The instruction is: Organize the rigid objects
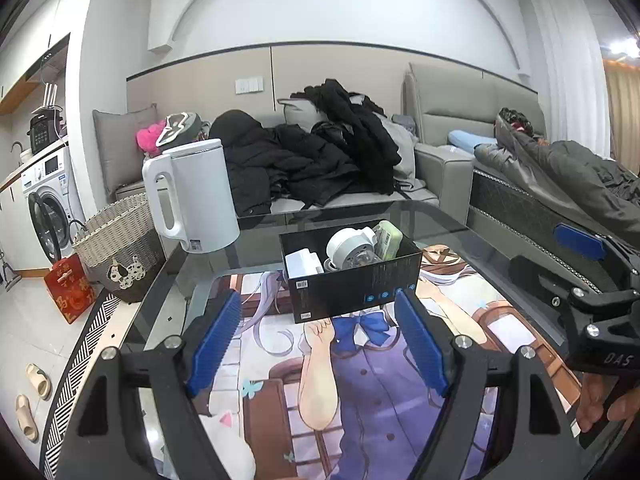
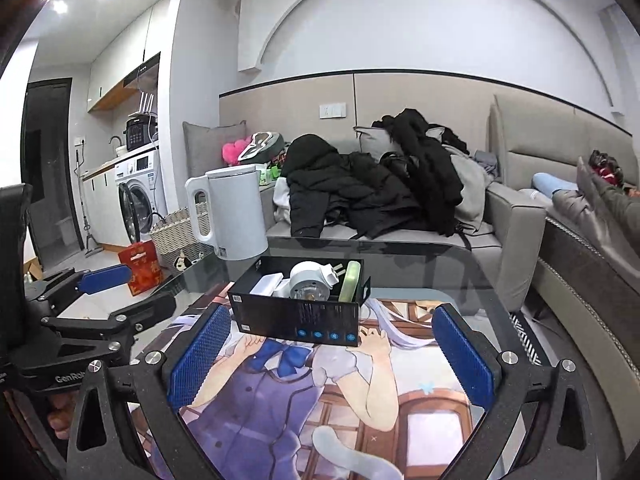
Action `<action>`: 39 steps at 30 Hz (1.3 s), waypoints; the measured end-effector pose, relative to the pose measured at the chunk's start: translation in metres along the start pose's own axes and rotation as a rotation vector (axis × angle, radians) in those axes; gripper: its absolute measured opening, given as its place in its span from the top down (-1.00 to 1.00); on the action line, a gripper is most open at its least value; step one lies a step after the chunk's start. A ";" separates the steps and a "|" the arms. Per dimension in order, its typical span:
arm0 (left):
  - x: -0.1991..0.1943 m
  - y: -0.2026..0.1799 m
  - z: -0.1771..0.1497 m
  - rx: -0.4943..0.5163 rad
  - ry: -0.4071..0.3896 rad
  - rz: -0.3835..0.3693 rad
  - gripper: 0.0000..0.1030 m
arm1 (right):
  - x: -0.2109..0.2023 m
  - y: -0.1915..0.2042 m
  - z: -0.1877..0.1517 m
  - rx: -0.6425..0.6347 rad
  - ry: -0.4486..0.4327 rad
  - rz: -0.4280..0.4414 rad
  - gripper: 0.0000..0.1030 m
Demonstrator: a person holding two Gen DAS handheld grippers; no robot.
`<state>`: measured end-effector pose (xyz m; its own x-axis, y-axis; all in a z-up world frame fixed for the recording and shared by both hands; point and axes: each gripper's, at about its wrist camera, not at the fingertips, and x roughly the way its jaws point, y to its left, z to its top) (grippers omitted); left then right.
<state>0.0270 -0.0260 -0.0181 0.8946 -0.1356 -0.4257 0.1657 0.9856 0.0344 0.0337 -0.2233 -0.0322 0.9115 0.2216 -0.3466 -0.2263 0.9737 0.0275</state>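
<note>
Nearest the cameras, the left gripper (image 1: 320,344) and the right gripper (image 2: 332,354) both hang over the printed mat (image 1: 360,400) with their blue pads spread wide and nothing between them. The right one, seen at the edge of the left view, carries the letters "DAS"; the left one, seen in the right view, reads "GenRo", the rest cut off.

Just beyond the jaws, the black box (image 1: 352,284) sits on the mat on the glass table (image 1: 460,224). Inside it lie a white block (image 1: 304,262), a round white plug (image 1: 352,246) and a green case (image 1: 388,236). The box's side shows a barcode label and a row of blue icons, too small to read.

To my eye the sorting is largely done: the small rigid items are already boxed. Only the white kettle (image 1: 196,196) stands loose, at the table's far left corner, and it may be what is left. The kettle's low label is illegible.
</note>
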 end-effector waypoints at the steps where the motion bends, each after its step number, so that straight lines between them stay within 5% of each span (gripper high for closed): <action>1: -0.005 -0.001 -0.004 0.004 -0.013 0.010 -0.54 | -0.003 0.001 -0.004 -0.001 -0.009 -0.011 -0.99; 3: -0.014 -0.003 -0.013 0.008 -0.042 0.016 -0.56 | -0.010 0.003 -0.013 -0.005 -0.028 -0.033 -0.99; 6: -0.029 -0.004 -0.025 -0.020 -0.088 0.031 -1.00 | -0.019 0.006 -0.027 -0.011 -0.040 -0.044 -0.99; 14: -0.030 -0.012 -0.038 -0.019 -0.064 0.014 -1.00 | -0.023 0.010 -0.054 -0.018 0.006 -0.079 -0.99; 39: -0.036 -0.014 -0.035 -0.060 -0.088 0.056 -1.00 | -0.022 0.014 -0.052 -0.032 -0.015 -0.090 -0.99</action>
<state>-0.0215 -0.0313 -0.0346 0.9351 -0.0858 -0.3440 0.0917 0.9958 0.0010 -0.0075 -0.2172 -0.0725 0.9337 0.1348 -0.3317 -0.1544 0.9874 -0.0334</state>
